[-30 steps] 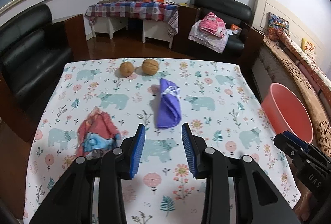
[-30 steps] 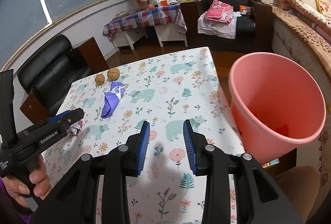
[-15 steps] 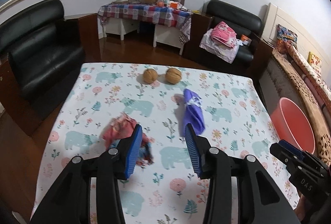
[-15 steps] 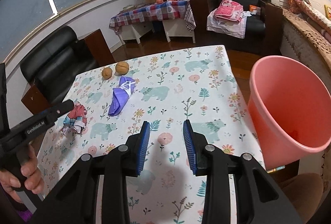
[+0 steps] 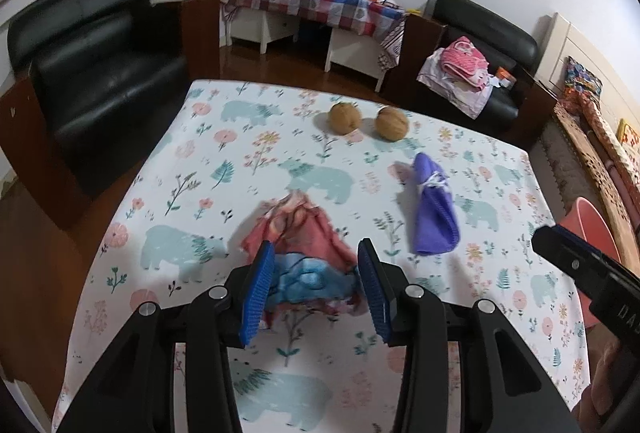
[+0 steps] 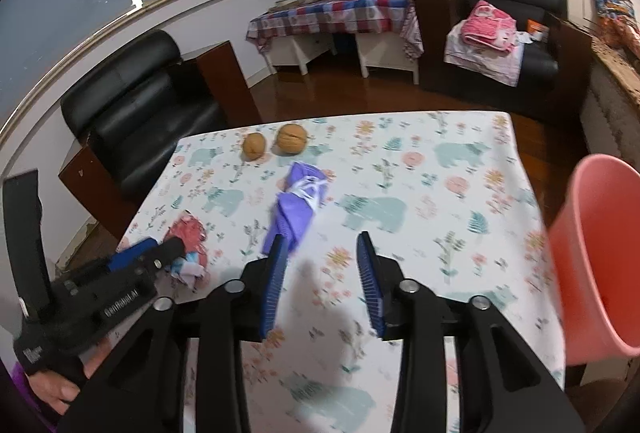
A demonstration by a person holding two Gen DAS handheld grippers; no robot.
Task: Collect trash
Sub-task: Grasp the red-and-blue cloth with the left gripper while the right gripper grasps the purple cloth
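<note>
Trash on the table (image 5: 208,169): a red-and-blue wad (image 5: 304,253) and a purple wad (image 5: 434,213); the pink bin (image 6: 600,253) stands off the table's right edge. My left gripper (image 5: 316,285) straddles the red wad, jaws wide, not visibly pressing. My right gripper (image 6: 322,273), jaws opening and empty, nears the purple wad. Step: first pickups. Next, I judge: lower, close, carry to bin.

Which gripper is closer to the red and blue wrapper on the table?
Left. The left gripper has its open jaws on either side of the wrapper. The right gripper, its jaws opening on nothing, is off to the side, nearer the purple bag.
</note>
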